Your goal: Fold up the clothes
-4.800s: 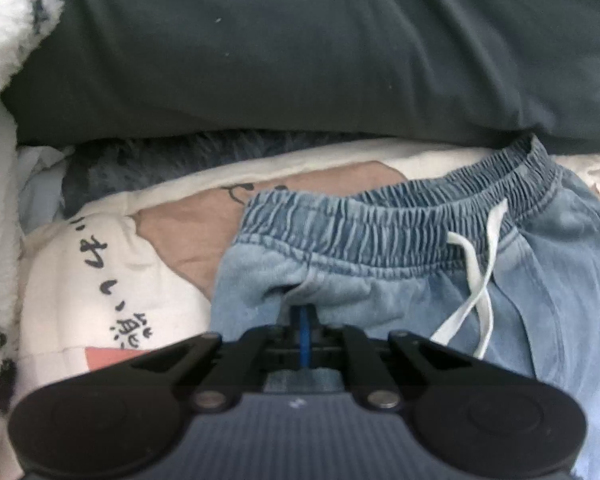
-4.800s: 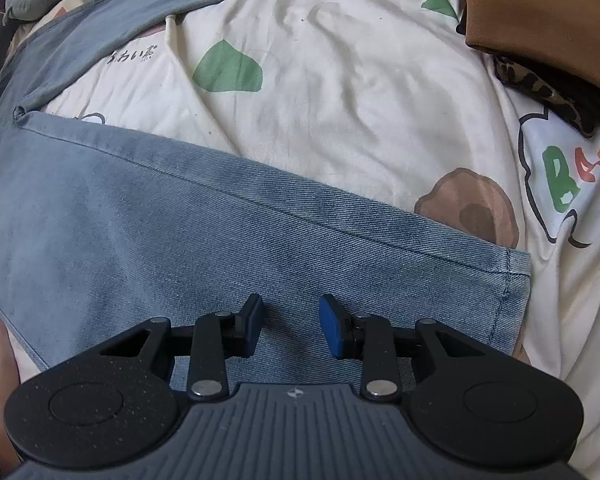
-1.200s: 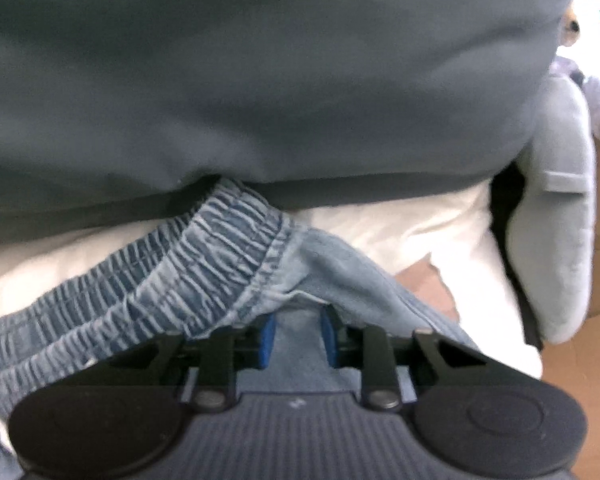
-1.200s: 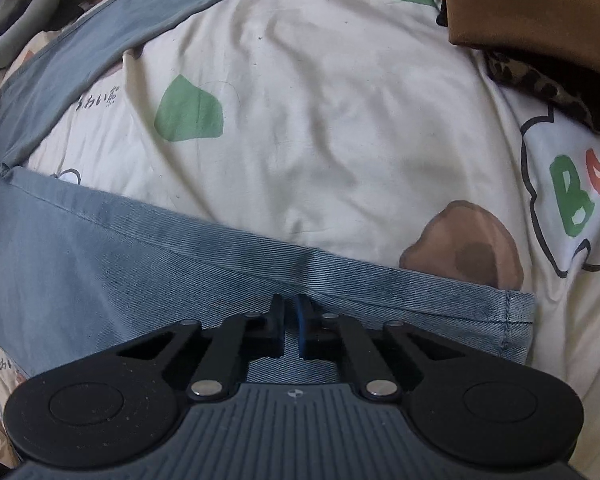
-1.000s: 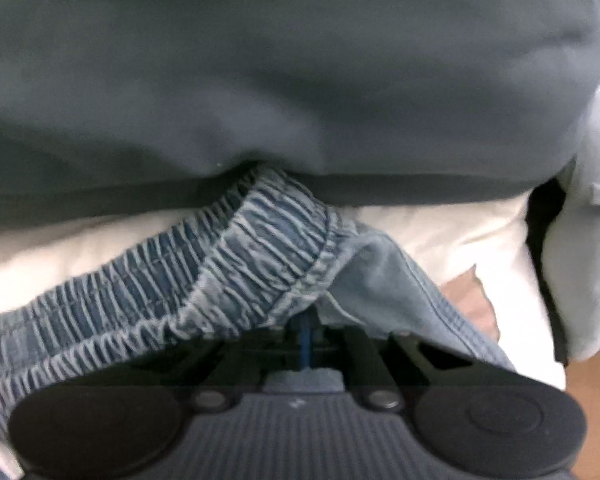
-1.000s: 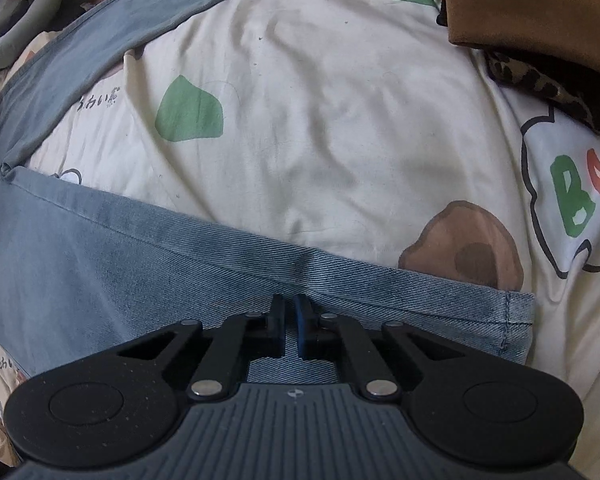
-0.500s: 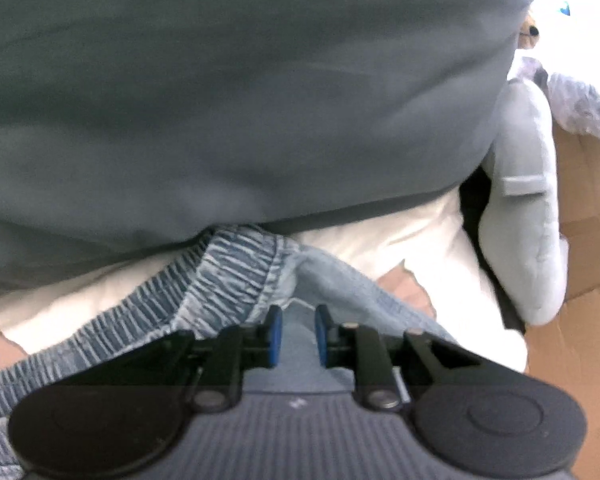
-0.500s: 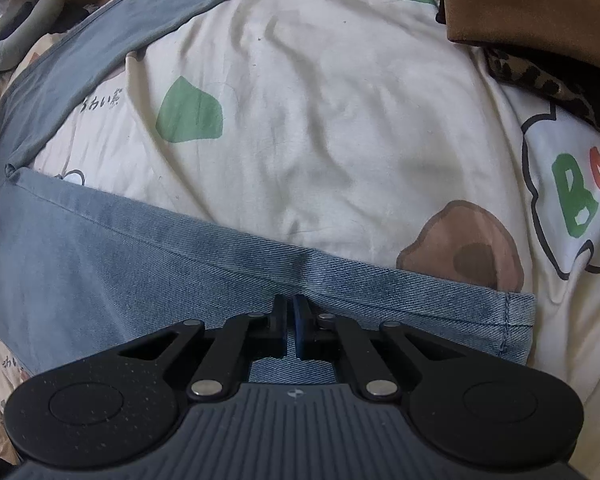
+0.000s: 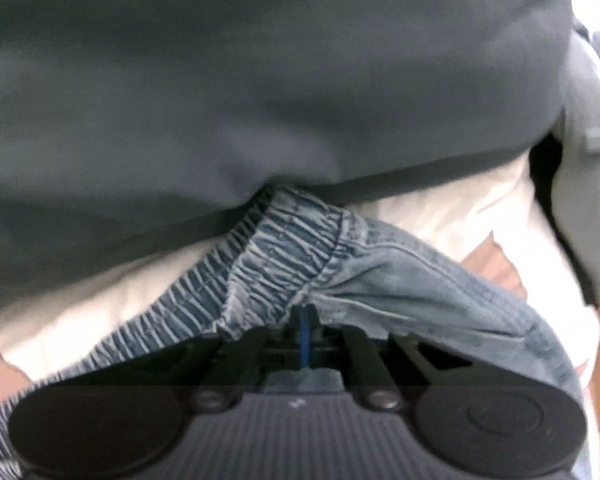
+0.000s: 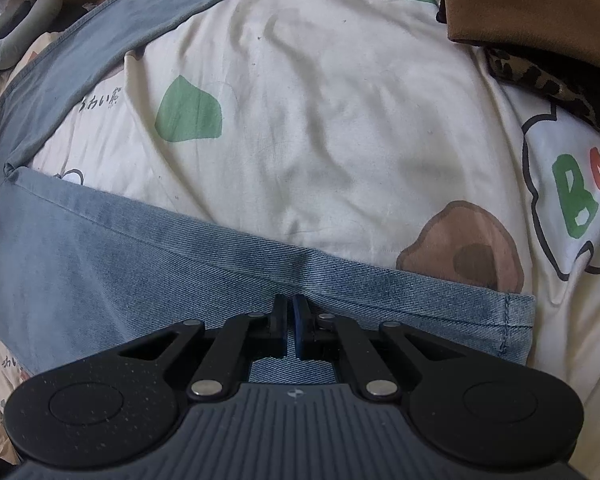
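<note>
Light blue denim trousers lie on a cream printed quilt. In the left wrist view their gathered elastic waistband (image 9: 284,248) bunches up just ahead of my left gripper (image 9: 306,316), which is shut on the denim right under that band. In the right wrist view one trouser leg (image 10: 140,264) stretches across the lower frame, its hem (image 10: 508,316) at the right. My right gripper (image 10: 291,312) is shut on a pinch of this leg's cloth, and the fabric puckers up at the fingertips.
A dark grey-green garment (image 9: 260,80) fills the top of the left wrist view, with a pale grey cushion (image 9: 588,160) at the right. On the quilt (image 10: 320,100) lie a grey-blue garment (image 10: 80,48), a brown garment (image 10: 520,4) and leopard-print fabric (image 10: 540,76).
Half a second ago my left jaws stood slightly apart over the denim; now they are shut on it again and the waistband is bunched higher. The right gripper has kept still.
</note>
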Motion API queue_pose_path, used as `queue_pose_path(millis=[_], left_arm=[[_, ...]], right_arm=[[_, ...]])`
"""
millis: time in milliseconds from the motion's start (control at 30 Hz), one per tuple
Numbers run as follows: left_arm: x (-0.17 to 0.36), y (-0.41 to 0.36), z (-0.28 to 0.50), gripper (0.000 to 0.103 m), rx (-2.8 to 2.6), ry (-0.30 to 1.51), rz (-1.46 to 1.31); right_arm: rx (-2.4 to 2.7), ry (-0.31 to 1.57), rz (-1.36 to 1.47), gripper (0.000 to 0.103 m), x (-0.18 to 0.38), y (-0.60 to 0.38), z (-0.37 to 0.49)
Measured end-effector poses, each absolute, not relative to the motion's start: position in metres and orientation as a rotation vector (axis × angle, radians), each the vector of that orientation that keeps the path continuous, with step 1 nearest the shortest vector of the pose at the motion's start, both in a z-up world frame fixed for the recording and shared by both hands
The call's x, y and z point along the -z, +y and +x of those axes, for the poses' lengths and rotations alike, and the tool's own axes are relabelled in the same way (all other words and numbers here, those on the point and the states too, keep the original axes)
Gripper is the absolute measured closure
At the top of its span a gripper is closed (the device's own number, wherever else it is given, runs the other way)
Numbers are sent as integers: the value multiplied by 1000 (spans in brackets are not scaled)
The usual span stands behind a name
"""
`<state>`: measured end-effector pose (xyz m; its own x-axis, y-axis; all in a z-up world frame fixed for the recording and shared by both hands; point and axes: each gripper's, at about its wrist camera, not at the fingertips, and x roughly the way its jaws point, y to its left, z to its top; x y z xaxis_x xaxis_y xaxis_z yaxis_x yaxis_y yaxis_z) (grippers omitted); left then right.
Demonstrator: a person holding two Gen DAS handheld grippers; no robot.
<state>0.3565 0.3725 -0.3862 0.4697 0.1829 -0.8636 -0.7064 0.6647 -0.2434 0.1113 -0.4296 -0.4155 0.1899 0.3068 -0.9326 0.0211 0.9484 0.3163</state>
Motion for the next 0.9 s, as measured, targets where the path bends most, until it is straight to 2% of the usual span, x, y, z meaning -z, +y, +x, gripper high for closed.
queue_pose_path(millis=[200, 233, 300, 333, 367, 433, 500, 567, 667, 767, 900], left_arm=[[373, 364, 368, 100, -578, 1029, -576], [367, 363, 365, 93, -565, 1035, -589], [355, 361, 360, 69, -547, 1039, -586], [347, 357, 356, 53, -543, 1035, -558], [339, 354, 352, 44, -538, 1029, -526], [324, 347, 343, 38, -528, 1026, -489], [314, 366, 305, 37, -514, 1028, -491], [306, 372, 290, 35, -505, 1025, -491], [293, 356, 324, 34, -500, 1024, -491], [258, 341, 306, 33, -496, 1026, -499], [255, 330, 282, 30, -502, 1033, -502]], right_arm=[[-206, 1371, 285, 97, 415, -430, 111], [-194, 1372, 289, 97, 415, -429, 112], [-185, 1378, 290, 97, 414, -428, 113], [-179, 1382, 293, 97, 414, -428, 113], [-173, 1387, 292, 97, 413, -428, 114], [-166, 1391, 269, 96, 410, -424, 114], [-162, 1389, 238, 94, 406, -420, 113], [-165, 1382, 230, 86, 401, -418, 110], [-175, 1354, 240, 75, 390, -423, 103], [-165, 1333, 257, 74, 378, -434, 96], [-141, 1303, 272, 72, 360, -451, 85]])
